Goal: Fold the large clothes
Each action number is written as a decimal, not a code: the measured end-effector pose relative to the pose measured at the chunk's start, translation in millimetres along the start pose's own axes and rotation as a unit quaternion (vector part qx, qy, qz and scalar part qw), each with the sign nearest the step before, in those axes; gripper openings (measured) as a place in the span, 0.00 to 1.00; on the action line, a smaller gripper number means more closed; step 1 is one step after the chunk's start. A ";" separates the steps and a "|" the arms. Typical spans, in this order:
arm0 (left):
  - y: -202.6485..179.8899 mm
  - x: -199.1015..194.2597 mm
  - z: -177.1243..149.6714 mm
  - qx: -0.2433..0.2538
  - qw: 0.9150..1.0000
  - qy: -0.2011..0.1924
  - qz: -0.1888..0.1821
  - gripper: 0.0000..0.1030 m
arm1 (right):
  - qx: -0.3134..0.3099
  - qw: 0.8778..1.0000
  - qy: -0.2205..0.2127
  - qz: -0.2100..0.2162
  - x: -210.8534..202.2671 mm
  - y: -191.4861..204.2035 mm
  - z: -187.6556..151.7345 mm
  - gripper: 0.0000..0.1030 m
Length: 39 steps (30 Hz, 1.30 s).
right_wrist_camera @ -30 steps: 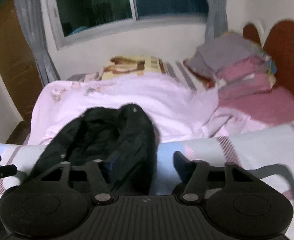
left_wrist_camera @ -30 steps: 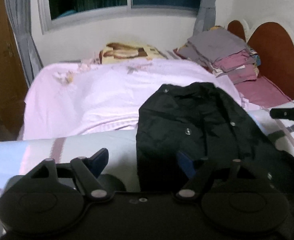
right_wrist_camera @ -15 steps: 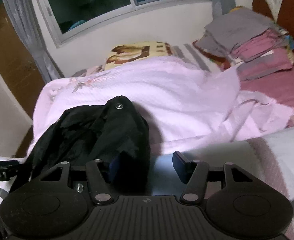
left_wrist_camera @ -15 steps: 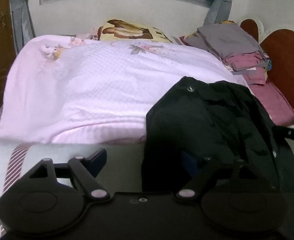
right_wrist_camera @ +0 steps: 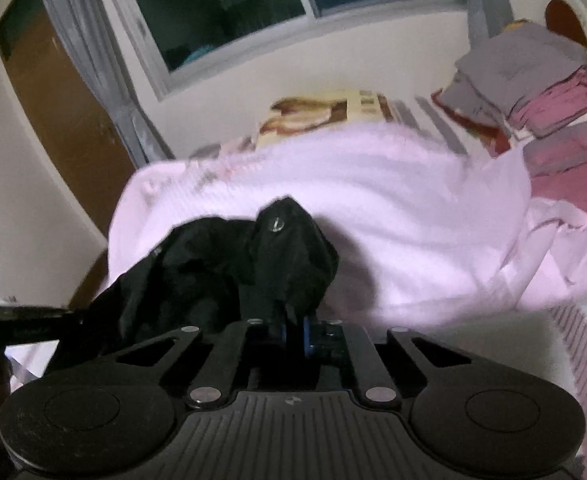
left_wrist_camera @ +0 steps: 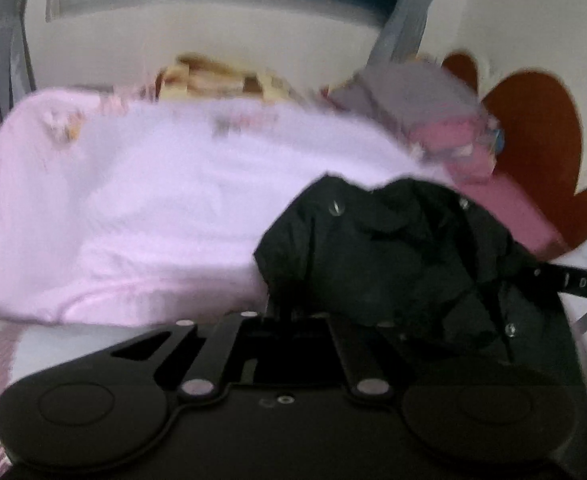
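Observation:
A black jacket point(left_wrist_camera: 393, 248) with metal snaps lies crumpled on the bed, against a pink blanket point(left_wrist_camera: 133, 200). In the left wrist view my left gripper point(left_wrist_camera: 287, 316) has its jaws closing together on the jacket's near left edge, fabric between them. In the right wrist view the same jacket point(right_wrist_camera: 221, 264) bunches up, and my right gripper point(right_wrist_camera: 293, 330) has its blue pads closing on the jacket's near right corner. Each gripper shows in the other's view: the right one point(left_wrist_camera: 573, 282) at the right edge, the left one point(right_wrist_camera: 17, 320) at the left edge.
A stack of folded grey and pink clothes point(right_wrist_camera: 533, 80) sits at the head of the bed by a brown headboard point(left_wrist_camera: 533, 132). A printed pillow point(right_wrist_camera: 321, 114) lies under the window point(right_wrist_camera: 221, 12). A wooden door point(right_wrist_camera: 53, 100) stands left. Striped bedding point(right_wrist_camera: 553, 344) lies in front.
Both grippers moved forward and down onto the jacket's near edge, then went from open to closed on the fabric. The jacket has bunched up between them.

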State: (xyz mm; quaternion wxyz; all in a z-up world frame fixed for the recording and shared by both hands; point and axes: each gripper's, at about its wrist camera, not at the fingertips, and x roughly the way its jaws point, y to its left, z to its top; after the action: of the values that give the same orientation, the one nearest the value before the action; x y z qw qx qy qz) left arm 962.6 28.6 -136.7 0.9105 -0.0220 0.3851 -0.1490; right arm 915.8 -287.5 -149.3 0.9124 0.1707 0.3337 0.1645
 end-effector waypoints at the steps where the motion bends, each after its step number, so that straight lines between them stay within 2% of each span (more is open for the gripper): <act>1: -2.5 -15.3 0.2 0.003 1.000 -0.017 -0.004 0.03 | -0.006 1.000 -0.008 0.001 -10.5 5.9 3.1 0.06; 6: -21.8 -104.2 -11.4 0.015 0.994 -0.104 -0.031 0.03 | -0.067 0.995 -0.067 0.015 -96.6 51.9 4.6 0.06; 9: -34.8 -160.9 -38.6 0.031 0.988 -0.146 -0.034 0.03 | -0.110 0.989 -0.098 0.020 -158.4 82.0 -16.4 0.06; 12: -43.8 -209.7 -78.4 0.043 0.985 -0.165 -0.038 0.03 | -0.145 0.984 -0.107 0.019 -215.3 107.6 -54.4 0.06; 14: -48.4 -237.6 -109.8 0.052 0.985 -0.163 -0.028 0.08 | -0.160 0.981 -0.104 0.017 -248.4 120.3 -88.8 0.06; 16: -52.5 -264.0 -151.8 0.051 0.989 -0.142 -0.004 0.29 | -0.185 0.978 -0.096 -0.008 -281.8 129.8 -134.9 0.06; 17: -50.7 -279.0 -180.4 0.042 0.991 -0.129 0.003 0.31 | -0.193 0.977 -0.090 -0.027 -300.1 131.9 -164.3 0.07; 18: -47.7 -290.1 -203.6 0.036 0.992 -0.120 0.003 0.37 | -0.193 0.978 -0.076 -0.030 -314.4 130.5 -186.5 0.16; 20: -42.6 -311.0 -250.3 0.037 0.995 -0.095 0.017 0.38 | -0.176 0.982 -0.058 -0.048 -340.9 124.9 -229.1 0.38; 22: -39.7 -326.0 -282.2 0.034 0.996 -0.075 0.036 0.37 | -0.149 0.986 -0.046 -0.057 -357.3 122.7 -250.8 0.38; 25: -41.9 -338.0 -292.6 0.022 0.997 -0.069 0.028 0.37 | -0.123 0.989 -0.057 -0.063 -365.8 132.9 -250.1 0.38; 31: -77.7 -321.4 -254.8 0.046 0.995 -0.087 -0.003 0.37 | -0.123 0.989 -0.061 -0.053 -321.9 179.4 -206.2 0.37; 33: -89.0 -302.4 -242.4 0.049 0.995 -0.086 -0.009 0.38 | -0.122 0.990 -0.047 -0.052 -299.9 188.6 -195.0 0.37; 35: -91.8 -276.3 -231.5 0.044 0.996 -0.078 0.002 0.36 | -0.131 0.988 -0.038 -0.070 -269.7 185.8 -189.6 0.37; 37: -89.0 -255.4 -235.0 0.044 0.997 -0.061 0.014 0.42 | -0.118 0.990 -0.009 -0.077 -237.3 172.1 -191.5 0.37; 39: -83.9 -235.9 -253.4 0.055 0.997 -0.037 0.033 0.45 | -0.128 0.985 0.030 -0.110 -210.8 157.5 -211.7 0.36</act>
State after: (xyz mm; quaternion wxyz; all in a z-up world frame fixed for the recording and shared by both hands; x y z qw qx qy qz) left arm 606.5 35.5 -137.7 0.9283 0.0354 0.3429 -0.1394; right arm 593.2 -192.2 -118.6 0.9290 0.0094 0.3534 0.1095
